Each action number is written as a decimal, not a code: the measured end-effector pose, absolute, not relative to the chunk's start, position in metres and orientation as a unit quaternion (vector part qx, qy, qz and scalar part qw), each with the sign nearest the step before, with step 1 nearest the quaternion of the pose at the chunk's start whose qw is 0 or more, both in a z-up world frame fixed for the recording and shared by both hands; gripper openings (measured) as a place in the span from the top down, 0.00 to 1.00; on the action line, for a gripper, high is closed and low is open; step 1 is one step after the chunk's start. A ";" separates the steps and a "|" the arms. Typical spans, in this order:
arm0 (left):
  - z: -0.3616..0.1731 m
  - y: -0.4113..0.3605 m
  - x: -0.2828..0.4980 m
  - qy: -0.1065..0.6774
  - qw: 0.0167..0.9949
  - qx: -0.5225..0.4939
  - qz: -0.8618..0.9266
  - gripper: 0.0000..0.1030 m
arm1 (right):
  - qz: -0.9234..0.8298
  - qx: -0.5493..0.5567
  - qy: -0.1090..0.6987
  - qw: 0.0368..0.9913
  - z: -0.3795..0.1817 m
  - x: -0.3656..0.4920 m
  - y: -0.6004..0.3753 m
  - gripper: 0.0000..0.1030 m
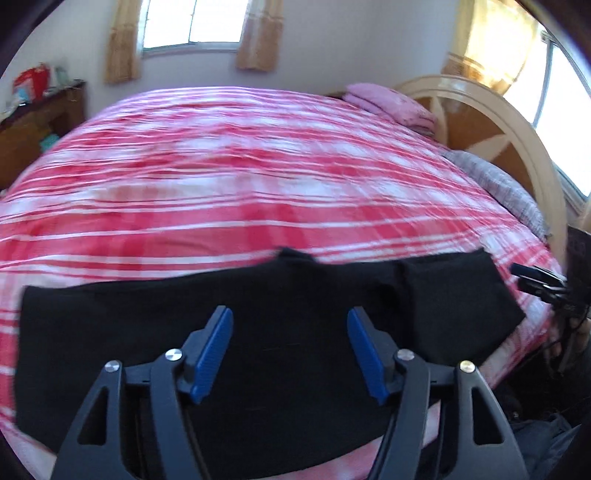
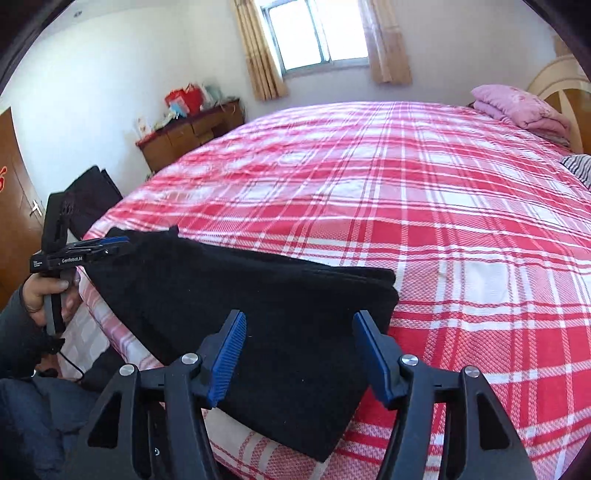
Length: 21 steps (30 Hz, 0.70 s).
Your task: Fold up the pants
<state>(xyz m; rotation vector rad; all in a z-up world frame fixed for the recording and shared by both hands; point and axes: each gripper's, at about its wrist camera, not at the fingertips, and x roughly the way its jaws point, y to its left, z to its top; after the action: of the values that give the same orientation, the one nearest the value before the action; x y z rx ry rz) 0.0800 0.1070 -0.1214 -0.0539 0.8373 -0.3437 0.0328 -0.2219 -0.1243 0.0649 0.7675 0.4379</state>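
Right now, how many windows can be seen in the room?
2. One window is in the far wall beyond the bed; another window is behind the headboard. Others may be hidden.

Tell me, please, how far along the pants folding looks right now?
Mostly done: the black pants lie on the checked bed as a layered, compact rectangle. Nothing is in hand; the left hand-held gripper and right hand-held gripper hover open. Perhaps one last fold remains.

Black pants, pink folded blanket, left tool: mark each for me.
black pants (image 2: pixel 258 314), right wrist view, middle of the folded cloth.
pink folded blanket (image 2: pixel 517 107), right wrist view, top of the stack near the headboard.
left tool (image 1: pixel 290 332), left wrist view, midway between its open blue fingertips.
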 end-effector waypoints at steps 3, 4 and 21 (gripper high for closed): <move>-0.117 0.159 0.076 0.386 0.919 0.002 -0.080 0.35 | 0.214 0.037 0.363 0.906 -0.122 0.025 -0.223 0.40; -0.116 0.177 0.074 0.378 0.924 0.008 -0.049 0.35 | 0.215 0.037 0.358 0.908 -0.122 0.022 -0.223 0.40; -0.158 0.259 0.073 0.410 0.910 -0.063 -0.017 0.46 | 0.223 0.049 0.351 0.908 -0.139 0.019 -0.210 0.39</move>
<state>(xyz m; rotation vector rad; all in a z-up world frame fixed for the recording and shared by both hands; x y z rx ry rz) 0.0731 0.2586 -0.1575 -0.1308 0.8451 -0.0353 0.0186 -0.2103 -0.1389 0.1018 0.7250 0.4594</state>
